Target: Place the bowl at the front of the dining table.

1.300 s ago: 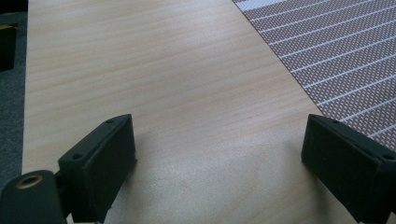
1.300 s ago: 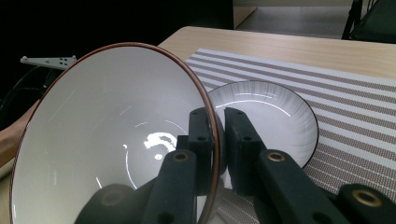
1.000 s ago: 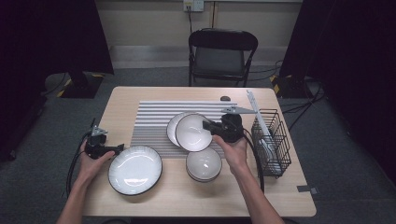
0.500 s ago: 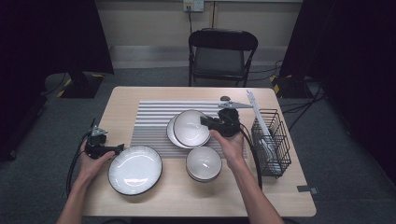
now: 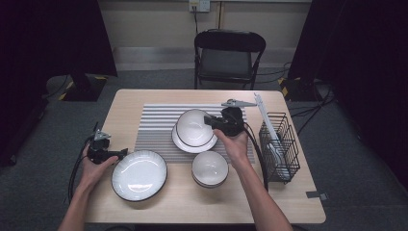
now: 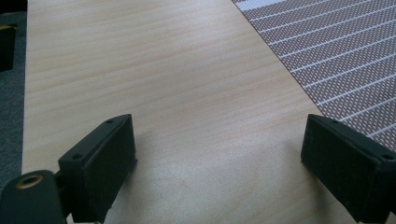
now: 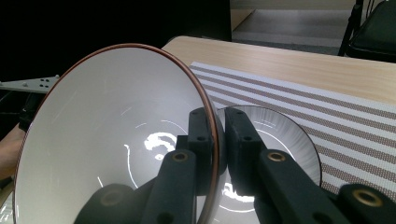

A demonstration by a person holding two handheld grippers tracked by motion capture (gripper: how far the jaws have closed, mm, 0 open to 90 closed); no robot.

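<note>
Above the striped mat [image 5: 159,130], a white bowl [image 5: 193,127] is pinched by its rim in the right gripper [image 5: 215,123], over a plate [image 5: 185,143]. Near left, the left gripper [image 5: 120,153] rests wide open and empty beside another plate [image 5: 139,174].

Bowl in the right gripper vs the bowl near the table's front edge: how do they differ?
The held bowl is clamped by its rim in the right gripper, above a plate on the striped mat; the front bowl sits free on bare table. The held bowl is tilted, the front bowl upright. Both are white inside with dark rims.
</note>
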